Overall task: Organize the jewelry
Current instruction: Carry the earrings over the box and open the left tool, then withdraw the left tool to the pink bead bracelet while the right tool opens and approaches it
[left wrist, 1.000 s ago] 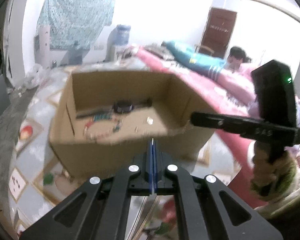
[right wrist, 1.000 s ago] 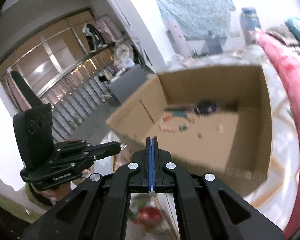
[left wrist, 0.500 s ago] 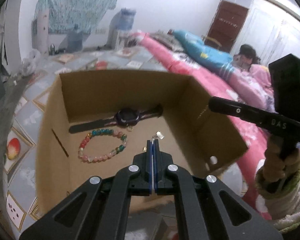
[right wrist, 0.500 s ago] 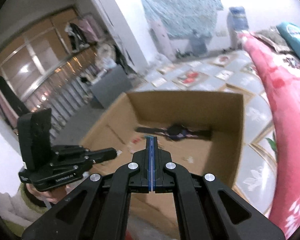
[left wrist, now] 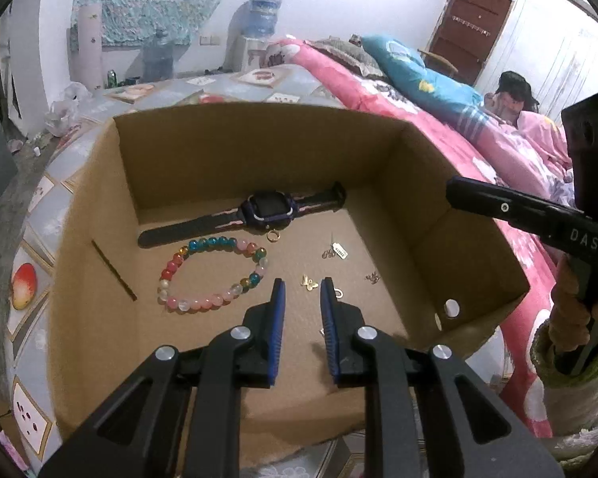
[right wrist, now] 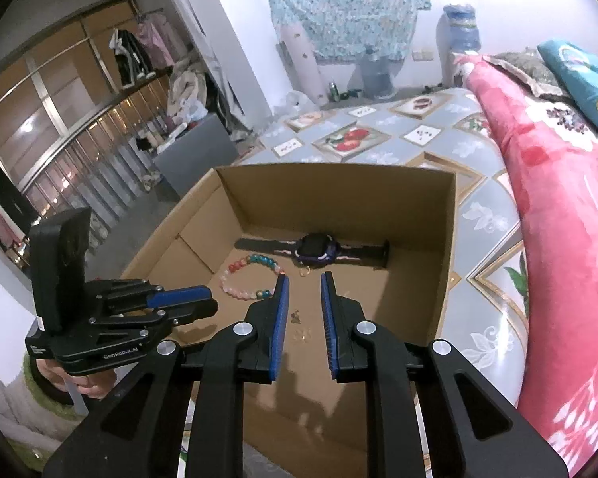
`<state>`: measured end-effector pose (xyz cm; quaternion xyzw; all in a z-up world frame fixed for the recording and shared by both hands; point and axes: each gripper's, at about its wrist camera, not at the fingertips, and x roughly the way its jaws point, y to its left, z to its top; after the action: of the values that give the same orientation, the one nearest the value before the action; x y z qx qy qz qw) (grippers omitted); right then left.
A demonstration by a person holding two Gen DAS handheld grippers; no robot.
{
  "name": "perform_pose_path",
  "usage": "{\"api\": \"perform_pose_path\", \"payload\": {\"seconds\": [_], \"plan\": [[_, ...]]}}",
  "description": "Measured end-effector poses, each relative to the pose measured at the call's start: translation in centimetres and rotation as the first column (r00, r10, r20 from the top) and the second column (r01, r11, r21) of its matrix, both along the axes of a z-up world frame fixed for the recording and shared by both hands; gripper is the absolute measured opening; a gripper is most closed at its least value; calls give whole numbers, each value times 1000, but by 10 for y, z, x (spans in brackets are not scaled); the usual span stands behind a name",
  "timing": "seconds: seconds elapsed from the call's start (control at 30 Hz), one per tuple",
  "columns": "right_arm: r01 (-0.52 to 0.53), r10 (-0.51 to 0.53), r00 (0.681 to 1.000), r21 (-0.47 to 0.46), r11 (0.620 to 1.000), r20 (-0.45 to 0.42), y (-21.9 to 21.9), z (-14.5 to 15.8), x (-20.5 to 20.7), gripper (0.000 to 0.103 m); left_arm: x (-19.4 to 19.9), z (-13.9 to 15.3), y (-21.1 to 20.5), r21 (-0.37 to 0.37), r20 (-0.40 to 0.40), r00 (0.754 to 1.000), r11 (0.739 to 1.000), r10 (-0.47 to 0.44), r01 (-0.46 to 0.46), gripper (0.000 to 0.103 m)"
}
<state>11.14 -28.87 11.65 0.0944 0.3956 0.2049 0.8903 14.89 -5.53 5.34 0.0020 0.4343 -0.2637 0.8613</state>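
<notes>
Left wrist view looks down into an open cardboard box (left wrist: 99,207) that sits on a quilt patterned with fruit pictures (left wrist: 24,290). The left gripper (left wrist: 302,285) hangs over the near part of the box floor with its two blue-lined fingers (left wrist: 278,310) parted and nothing between them. On the floor at 12 o'clock from the fingertips lies a dark watch (left wrist: 265,213) with its strap stretched flat along the far wall, and a small gold ring (left wrist: 272,235) lies just beside its face. A bracelet of coloured beads (left wrist: 213,273) lies at about 10 o'clock, near the left finger but apart from it. A small gold butterfly charm (left wrist: 309,283) lies right ahead of the gap between the fingertips, a tagged trinket (left wrist: 336,251) lies at 1 o'clock, and another tiny metal piece (left wrist: 372,277) lies at 2 o'clock. The right gripper (left wrist: 458,189) reaches in from 3 o'clock over the box's right rim. Right wrist view shows the right gripper (right wrist: 302,281) above the same box (right wrist: 442,263), its fingers also spread and empty, with the watch (right wrist: 317,253) at 12 o'clock, the bracelet (right wrist: 243,279) at 10 o'clock and small gold pieces (right wrist: 297,316) on the floor between the fingers. The left gripper (right wrist: 203,298) shows at 9 o'clock, and a pink blanket (right wrist: 558,239) lies at 3 o'clock.
</notes>
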Motion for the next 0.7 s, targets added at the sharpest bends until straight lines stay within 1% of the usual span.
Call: {"api": "perform_pose_path", "payload": {"seconds": [0.1,0.23,0.3,0.37,0.43,0.5,0.53,0.63,0.67,0.7], "plan": [[5,-5,1000,14,1000,22,-2,7,-7,19,-6,8,7,-11,27,999,1000,20,-20,18],[-7,4,997,40,999,71,-3,18,-25,20,-27,26,28,-43,97,993,997,70,-66,19],[-29,23,994,61,998,105,-3,24,-37,20,-42,35,44,-63,137,985,993,104,-96,19],[-56,44,990,83,995,136,-3,29,-49,20,-57,40,59,-85,162,978,989,133,-121,19],[-93,74,984,115,989,163,-2,32,-64,23,-74,41,75,-97,174,972,985,157,-142,22],[-126,101,980,144,982,170,0,31,-76,26,-89,36,86,-97,169,970,982,176,-161,24],[-138,112,980,153,978,166,1,29,-80,28,-98,29,92,-95,149,972,981,181,-168,25],[-169,147,980,177,970,131,11,19,-90,32,-110,5,98,-84,69,978,978,196,-191,27],[-175,156,981,179,968,114,15,14,-91,32,-113,-7,98,-78,31,978,976,205,-202,27],[-180,166,982,186,966,89,21,7,-92,32,-113,-16,97,-68,10,978,976,208,-207,27]]}}
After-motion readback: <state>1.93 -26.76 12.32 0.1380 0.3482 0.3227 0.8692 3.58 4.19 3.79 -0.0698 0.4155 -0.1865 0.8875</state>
